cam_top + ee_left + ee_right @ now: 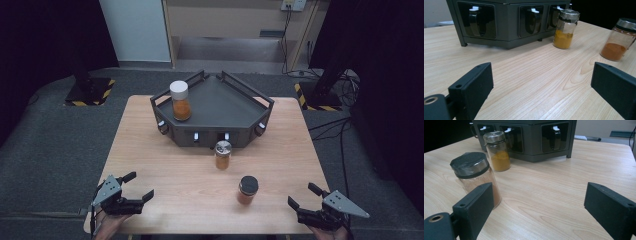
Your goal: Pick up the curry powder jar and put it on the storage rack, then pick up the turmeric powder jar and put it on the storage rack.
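Note:
A dark grey angular rack (235, 107) stands at the table's far middle, with a white-lidded jar of orange spice (180, 100) upright on its left side. In front of the rack is a silver-lidded jar of yellow spice (223, 155). A black-lidded jar of brown-orange spice (247, 190) stands nearer, to the right. My left gripper (141, 184) rests open at the near left edge, nothing between its jaws. My right gripper (301, 194) is open at the near right edge, the black-lidded jar (471, 167) just left of its left jaw and apart from it.
The rack's front (506, 22) has dark recessed pockets with white clips. From the left gripper view the silver-lidded jar (565, 28) and black-lidded jar (620, 38) stand ahead to the right. Bare wooden table (165, 165) lies between the grippers. Dark stands and cables sit on the floor beyond.

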A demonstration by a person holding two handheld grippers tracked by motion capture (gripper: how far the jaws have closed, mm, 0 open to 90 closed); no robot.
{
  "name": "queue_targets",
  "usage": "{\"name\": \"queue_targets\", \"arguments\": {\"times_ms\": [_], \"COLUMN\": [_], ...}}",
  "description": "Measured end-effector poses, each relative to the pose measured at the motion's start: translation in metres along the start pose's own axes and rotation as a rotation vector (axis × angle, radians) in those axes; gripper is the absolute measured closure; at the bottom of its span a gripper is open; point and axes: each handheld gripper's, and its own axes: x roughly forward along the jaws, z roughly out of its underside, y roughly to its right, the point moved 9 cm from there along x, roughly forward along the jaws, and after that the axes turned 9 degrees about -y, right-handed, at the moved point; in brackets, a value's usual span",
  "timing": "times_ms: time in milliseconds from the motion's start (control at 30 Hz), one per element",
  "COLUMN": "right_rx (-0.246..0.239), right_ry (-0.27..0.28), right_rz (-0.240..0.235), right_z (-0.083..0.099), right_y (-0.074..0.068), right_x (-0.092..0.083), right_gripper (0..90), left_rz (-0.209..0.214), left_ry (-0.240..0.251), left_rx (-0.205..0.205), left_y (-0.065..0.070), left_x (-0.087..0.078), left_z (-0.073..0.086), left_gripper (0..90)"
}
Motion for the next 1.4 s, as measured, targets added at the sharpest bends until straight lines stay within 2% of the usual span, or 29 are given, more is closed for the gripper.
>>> {"name": "queue_targets", "arguments": {"times_ms": [300, 900, 1167, 1400], "right_rx": [0.001, 0.008, 0.016, -0.007], "right_ry": [0.002, 0.003, 0.020, 0.049], "right_rz": [-0.001, -0.021, -0.032, -0.055], "right_z": [0.0000, 0.0000, -0.0002, -0.0039], "right_y": [0.0001, 0.0015, 0.0031, 0.0055], "right_x": [0.0001, 0.0005, 0.0008, 0.0047], "right_gripper": [9.3, 9.3, 9.5, 9.6], "left_rz": [0.020, 0.028, 0.030, 0.031], "left_ry": [-0.002, -0.013, -0.016, -0.014], "left_rx": [0.009, 0.020, 0.014, 0.007], "left_y": [0.0006, 0.0030, 0.0023, 0.0019], "left_x": [0.0019, 0.0031, 0.0036, 0.0039], "left_z": [-0.0004, -0.0013, -0.0012, -0.0008], "left_gripper": [3.2, 3.2, 3.3, 3.3]}}
